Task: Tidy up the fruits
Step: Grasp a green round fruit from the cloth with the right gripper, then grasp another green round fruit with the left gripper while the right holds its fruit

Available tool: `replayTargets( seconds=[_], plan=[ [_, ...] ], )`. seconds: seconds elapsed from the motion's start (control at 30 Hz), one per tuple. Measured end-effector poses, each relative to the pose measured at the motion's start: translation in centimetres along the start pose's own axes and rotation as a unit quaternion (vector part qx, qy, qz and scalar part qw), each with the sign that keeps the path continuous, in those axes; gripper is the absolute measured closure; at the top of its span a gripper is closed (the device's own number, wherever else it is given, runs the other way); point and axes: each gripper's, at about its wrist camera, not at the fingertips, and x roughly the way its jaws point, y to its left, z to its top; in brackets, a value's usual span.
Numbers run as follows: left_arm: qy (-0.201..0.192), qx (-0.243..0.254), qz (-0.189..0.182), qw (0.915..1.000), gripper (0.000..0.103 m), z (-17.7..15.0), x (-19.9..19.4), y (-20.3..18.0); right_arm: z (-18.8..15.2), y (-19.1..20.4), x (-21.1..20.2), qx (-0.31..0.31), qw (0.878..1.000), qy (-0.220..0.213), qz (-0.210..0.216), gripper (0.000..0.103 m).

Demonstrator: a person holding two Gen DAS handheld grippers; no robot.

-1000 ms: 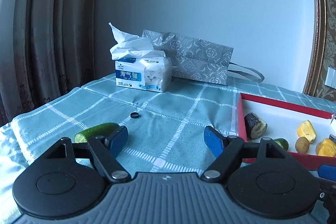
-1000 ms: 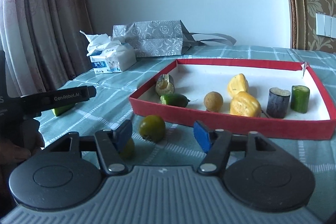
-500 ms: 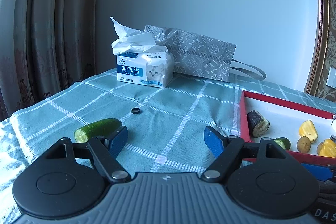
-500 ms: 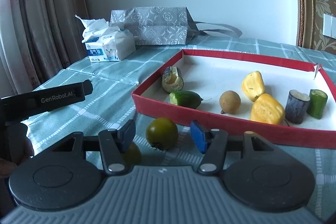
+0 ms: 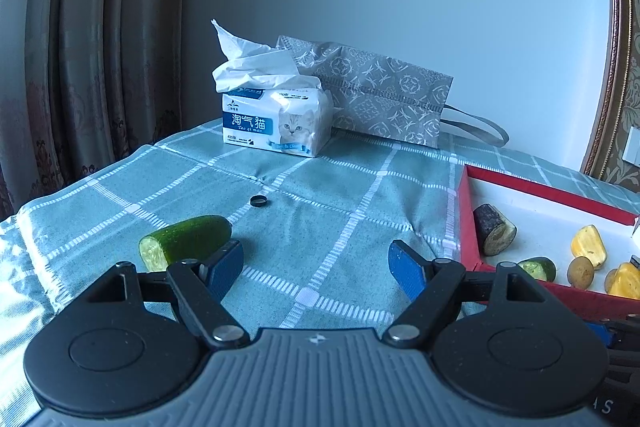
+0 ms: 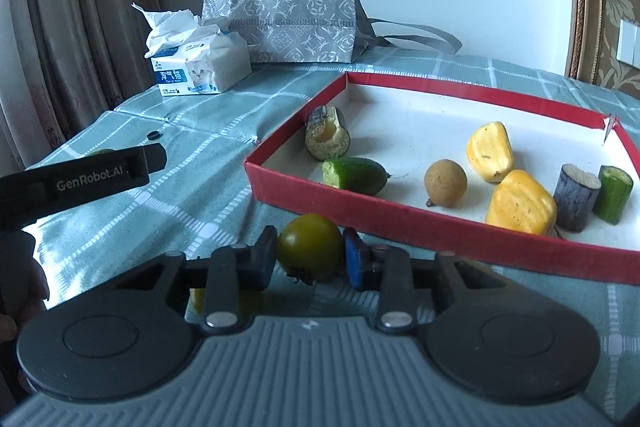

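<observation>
While the green round fruit point(image 6: 310, 247) sits on the worktop point(image 6: 200, 163) just outside the near rim of the red tray point(image 6: 400, 227), it is clasped between the blue pads of the right hand-held gripper point(image 6: 310, 259), which is clenched on it. The tray lies directly ahead, so a lift over the rim is judged next. The left hand-held gripper point(image 5: 316, 267) is held spread wide and empty; the cut cucumber piece point(image 5: 184, 241) lies just ahead of its left finger, long axis crosswise. "GenRobot.AI" is read on the left device; a cat-printed tissue pack point(image 5: 276, 123) stands at the far edge.
</observation>
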Motion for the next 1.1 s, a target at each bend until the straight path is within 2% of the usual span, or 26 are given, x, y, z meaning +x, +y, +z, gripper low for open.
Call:
replayTargets(
  seconds=[0.23,0.53,0.6,0.7,0.83,0.93,1.1],
  plan=[
    [0.000,-0.002,-0.002,1.0000,0.024,0.0,0.0,0.0,-0.3,-0.4,-1.1,0.006,1.000,-0.011,0.000,0.070],
    [0.016,-0.001,-0.039,0.9991,0.023,-0.2,-0.2,-0.3,-2.7,-3.5,-6.8,0.010,0.998,-0.055,-0.017,0.070],
    [0.026,0.007,-0.059,0.9979,0.021,-0.4,-0.5,-0.6,-3.3,-4.8,-7.7,0.013,0.998,-0.058,-0.020,0.070],
    [0.017,0.017,-0.091,0.9955,0.016,-0.9,-1.7,-1.4,-3.9,-6.6,-8.5,0.028,0.997,-0.058,-0.035,0.070],
    [0.015,0.053,-0.126,0.9905,0.015,-1.7,-3.2,-2.9,-4.1,-8.1,-8.6,0.055,0.996,-0.064,-0.032,0.070],
    [0.022,0.086,-0.121,0.9886,0.015,-2.4,-3.2,-4.2,-4.1,-8.2,-8.7,0.055,0.996,-0.067,-0.025,0.070],
    [0.032,0.085,-0.127,0.9878,0.015,-2.4,-3.2,-3.9,-4.1,-8.5,-9.0,0.063,0.995,-0.071,-0.020,0.070]
  ],
)
